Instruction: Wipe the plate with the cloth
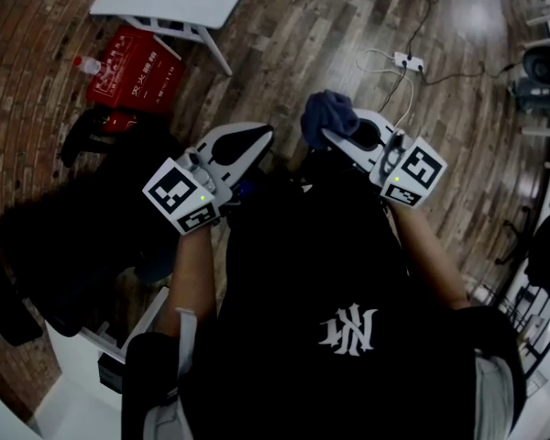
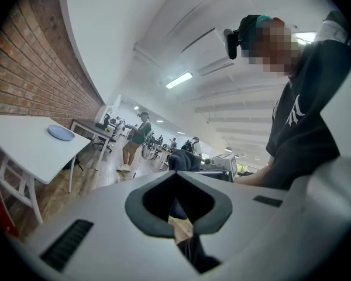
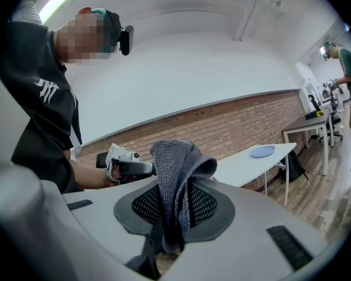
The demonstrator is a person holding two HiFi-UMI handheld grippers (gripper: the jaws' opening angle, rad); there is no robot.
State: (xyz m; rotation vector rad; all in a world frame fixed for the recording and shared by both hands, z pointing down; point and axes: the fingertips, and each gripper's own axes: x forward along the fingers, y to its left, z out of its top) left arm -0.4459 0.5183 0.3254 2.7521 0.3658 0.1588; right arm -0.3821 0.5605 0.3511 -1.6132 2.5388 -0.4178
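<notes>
Right claw point(image 3: 174, 214) clamped on the cloth point(image 3: 178, 168). The grey-blue knit fabric is pinched between the two dark mesh pads, with a bunched fold sticking up above the jaws and a short tail hanging below. Left claw point(image 2: 178, 211) has its jaws together with nothing between them; only a bit of floor shows through the notch.

Head view: both claws are held level in front of the person's black shirt point(image 1: 348, 328), side by side and near each other but not touching, marker cubes toward the body. The cloth sits as a dark blue lump at the tip of the right claw. In the left gripper view the same lump shows just past the left jaws.

The plate point(image 3: 262, 151) is blue and lies flat on the white table point(image 3: 245, 167), well apart from both claws, with nothing touching it. The left gripper view also shows it near the table's far end, with the brick wall point(image 2: 29, 69) alongside. The head view catches only a corner of the table at top left, no plate visible there.

Floor is wood plank. A red box point(image 1: 133, 67) lies beside the table leg, with a clear bottle point(image 1: 87, 64) with a red cap next to it. A white power strip point(image 1: 408, 60) with cables is on the floor beyond the right claw. A person in a green top point(image 2: 137, 136) stands in the background by dark desks.
</notes>
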